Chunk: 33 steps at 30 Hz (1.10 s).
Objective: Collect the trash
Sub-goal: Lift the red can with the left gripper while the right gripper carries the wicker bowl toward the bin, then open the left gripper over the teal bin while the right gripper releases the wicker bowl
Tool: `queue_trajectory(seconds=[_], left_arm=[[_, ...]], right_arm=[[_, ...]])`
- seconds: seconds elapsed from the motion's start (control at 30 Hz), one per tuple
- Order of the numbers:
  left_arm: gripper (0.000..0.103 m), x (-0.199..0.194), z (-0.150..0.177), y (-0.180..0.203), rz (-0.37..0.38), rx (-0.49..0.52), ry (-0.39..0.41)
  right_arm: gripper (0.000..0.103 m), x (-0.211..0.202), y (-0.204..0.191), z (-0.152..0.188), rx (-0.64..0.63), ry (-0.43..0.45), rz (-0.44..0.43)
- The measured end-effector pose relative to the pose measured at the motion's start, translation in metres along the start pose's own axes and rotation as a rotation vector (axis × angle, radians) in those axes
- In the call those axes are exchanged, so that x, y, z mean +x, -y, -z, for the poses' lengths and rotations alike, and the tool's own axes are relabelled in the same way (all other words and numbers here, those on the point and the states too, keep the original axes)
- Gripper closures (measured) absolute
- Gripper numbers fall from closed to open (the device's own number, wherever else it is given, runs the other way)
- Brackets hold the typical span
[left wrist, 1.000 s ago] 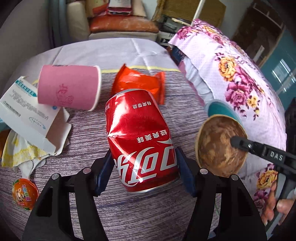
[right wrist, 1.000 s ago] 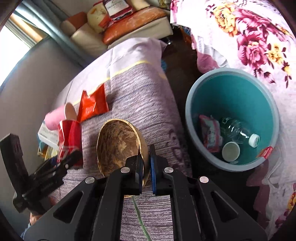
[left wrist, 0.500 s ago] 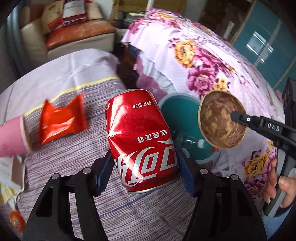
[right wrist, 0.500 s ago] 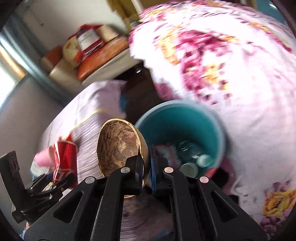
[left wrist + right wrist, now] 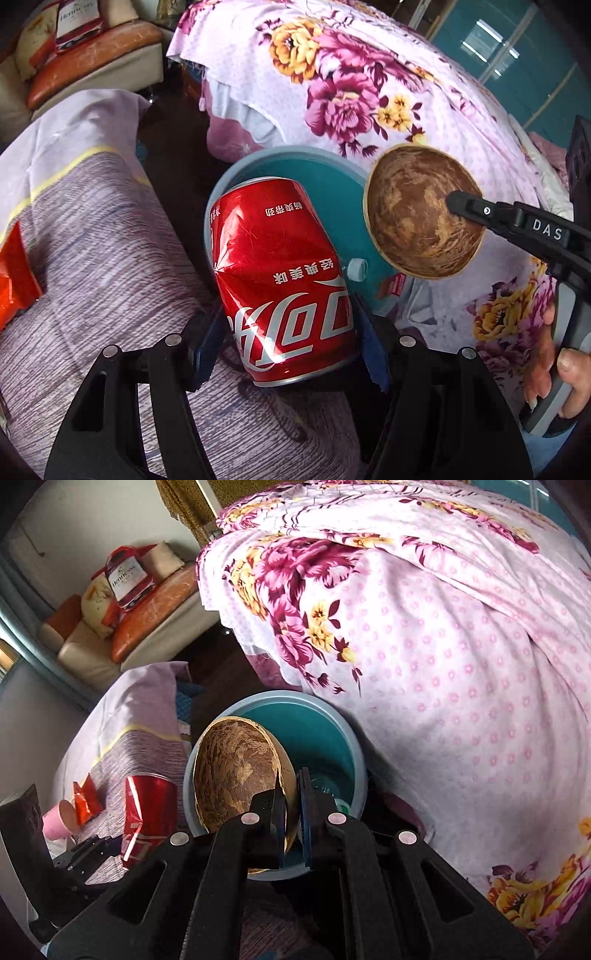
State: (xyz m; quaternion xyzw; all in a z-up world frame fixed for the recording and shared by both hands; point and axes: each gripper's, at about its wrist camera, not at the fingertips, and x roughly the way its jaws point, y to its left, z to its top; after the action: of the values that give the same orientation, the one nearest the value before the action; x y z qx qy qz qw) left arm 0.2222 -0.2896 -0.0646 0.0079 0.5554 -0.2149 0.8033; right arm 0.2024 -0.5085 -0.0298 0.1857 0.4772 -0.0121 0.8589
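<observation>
a floral pink bedsheet drapes beside a striped purple cloth, with an orange cushion on a cream sofa behind.

Lighting: soft, even daylight; your floral bedcover reads bright, nearly washed out at its top. Glare: white streaks on the red can. Shadows: deep between bed and table, and under the black gripper frames. Focus: both of your views sharp, no motion blur. Distortion: strong fisheye curving, with dark vignetted corners around each round picture.
</observation>
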Motion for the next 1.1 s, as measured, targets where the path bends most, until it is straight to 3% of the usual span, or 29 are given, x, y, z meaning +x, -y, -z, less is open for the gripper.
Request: queue_trajectory(seconds=[0.4, 0.5, 0.93, 1.1], left_arm=[[0.033, 0.022, -0.008, 0.004, -0.003, -0.010, -0.060], [0.024, 0.021, -0.007, 0.001, -0.005, -0.022, -0.053], [0.013, -0.009, 0.005, -0.025, -0.015, -0.096, 0.026], [0.013, -0.011, 0.009, -0.035, -0.009, -0.129, 0.021]], right_arm=[[0.096, 0.010, 0.002, -0.004, -0.008, -0.003, 0.039], [0.096, 0.013, 0.003, -0.004, -0.009, -0.009, 0.042], [0.095, 0.033, -0.003, -0.001, -0.018, -0.055, 0.058], [0.080, 0.039, -0.002, 0.001, 0.004, -0.084, 0.047]])
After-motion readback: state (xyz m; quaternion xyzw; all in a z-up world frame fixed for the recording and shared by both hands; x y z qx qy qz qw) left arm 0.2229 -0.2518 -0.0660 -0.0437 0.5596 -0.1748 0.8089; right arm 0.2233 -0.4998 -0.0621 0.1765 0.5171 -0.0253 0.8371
